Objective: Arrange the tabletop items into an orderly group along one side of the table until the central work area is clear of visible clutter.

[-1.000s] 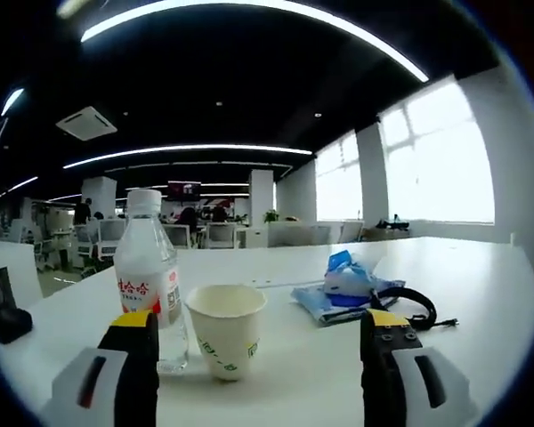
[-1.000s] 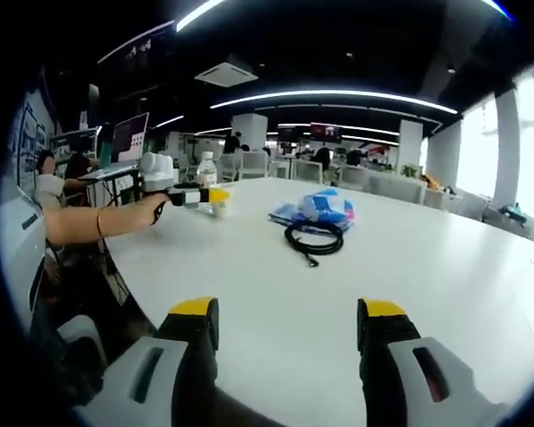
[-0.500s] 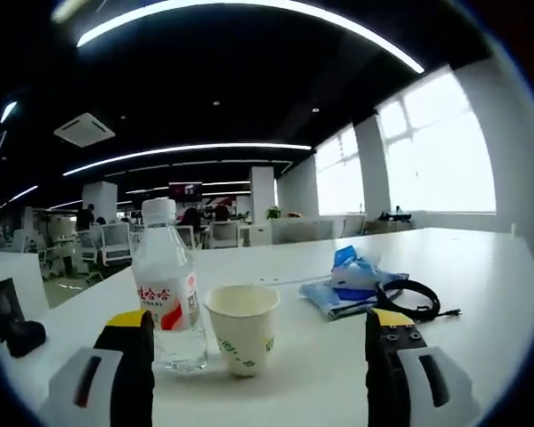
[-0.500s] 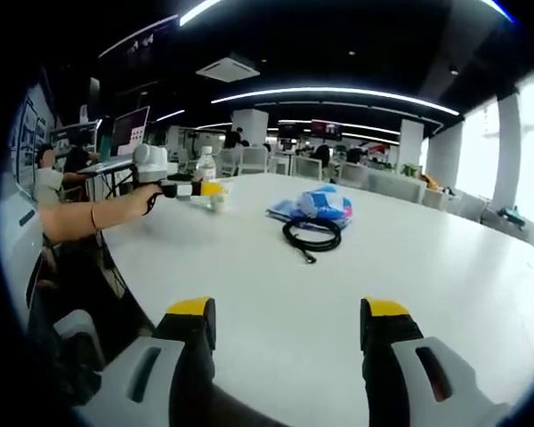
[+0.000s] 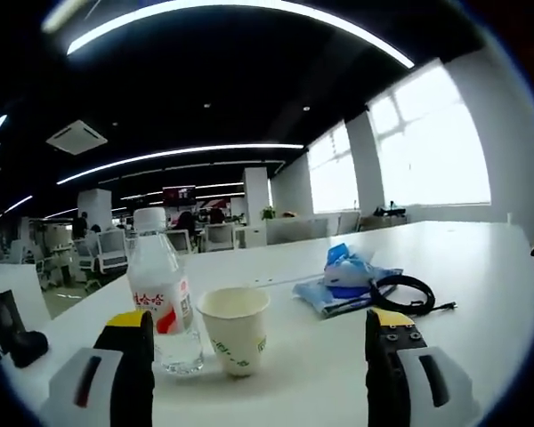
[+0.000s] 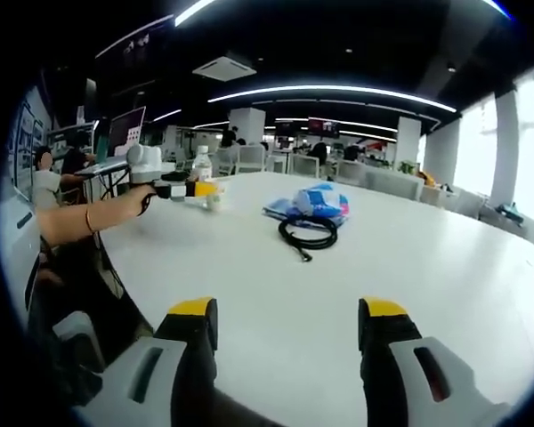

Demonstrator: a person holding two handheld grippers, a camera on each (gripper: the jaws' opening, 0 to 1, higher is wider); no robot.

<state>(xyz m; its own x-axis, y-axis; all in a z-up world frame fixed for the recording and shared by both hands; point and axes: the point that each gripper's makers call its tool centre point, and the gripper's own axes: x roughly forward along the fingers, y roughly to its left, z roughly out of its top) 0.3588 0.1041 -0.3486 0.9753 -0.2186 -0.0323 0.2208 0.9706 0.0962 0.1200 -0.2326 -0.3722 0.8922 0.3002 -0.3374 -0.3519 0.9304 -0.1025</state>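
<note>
My left gripper [image 5: 258, 331] has its fingers spread wide; the paper cup [image 5: 234, 329] stands between them, just beyond, water bottle [image 5: 163, 298] beside the left finger. My right gripper [image 6: 287, 322] is wide too, the black cable [image 6: 307, 231] far ahead on the desk [image 6: 409, 258].

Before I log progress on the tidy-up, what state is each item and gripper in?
water bottle: upright, capped, on the table.
paper cup: upright, open-topped, beside the bottle.
blue packet: lying flat.
black cable: coiled, next to the packet.
left gripper: open, holding nothing.
right gripper: open, holding nothing.
</note>
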